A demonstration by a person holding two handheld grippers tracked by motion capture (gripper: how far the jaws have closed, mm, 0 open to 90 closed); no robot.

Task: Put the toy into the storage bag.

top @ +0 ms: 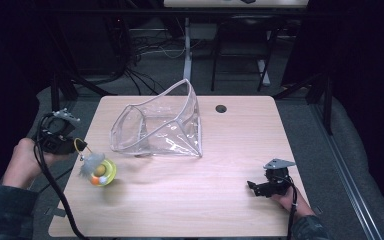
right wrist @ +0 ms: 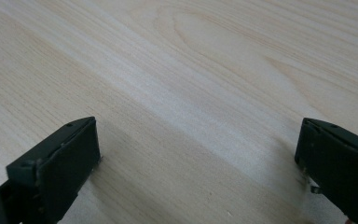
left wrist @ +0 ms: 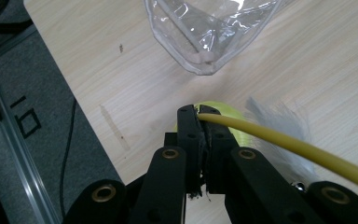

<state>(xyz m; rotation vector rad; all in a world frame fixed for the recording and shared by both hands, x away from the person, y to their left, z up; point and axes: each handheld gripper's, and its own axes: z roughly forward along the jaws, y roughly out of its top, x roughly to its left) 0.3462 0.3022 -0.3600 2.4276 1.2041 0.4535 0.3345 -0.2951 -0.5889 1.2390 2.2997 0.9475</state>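
The left hand-held gripper (top: 80, 146) is at the left edge of the light wooden surface (top: 220, 195), held by the person's left hand (top: 22, 160). Its two black jaws are pressed together on a thin yellow loop of cord (left wrist: 279, 142); in the left gripper view the cord comes out between the jaw tips and runs to the lower right. From this loop hangs a small round toy in yellow-green colour (top: 102, 172), with an orange and white part in the middle and a grey-white feather (top: 91, 162) beside it. In the high view the toy is near the front left corner of the surface, and I cannot tell if it touches the wood or hangs just above it.

Behind the toy, in the middle of the surface, a clear soft plastic pouch (top: 162, 127) stands with its wide mouth open to the left.

The right hand-held gripper (top: 254, 187) rests low at the right front part of the surface, well apart from the pouch. Its jaws are spread wide, with bare wood between them.
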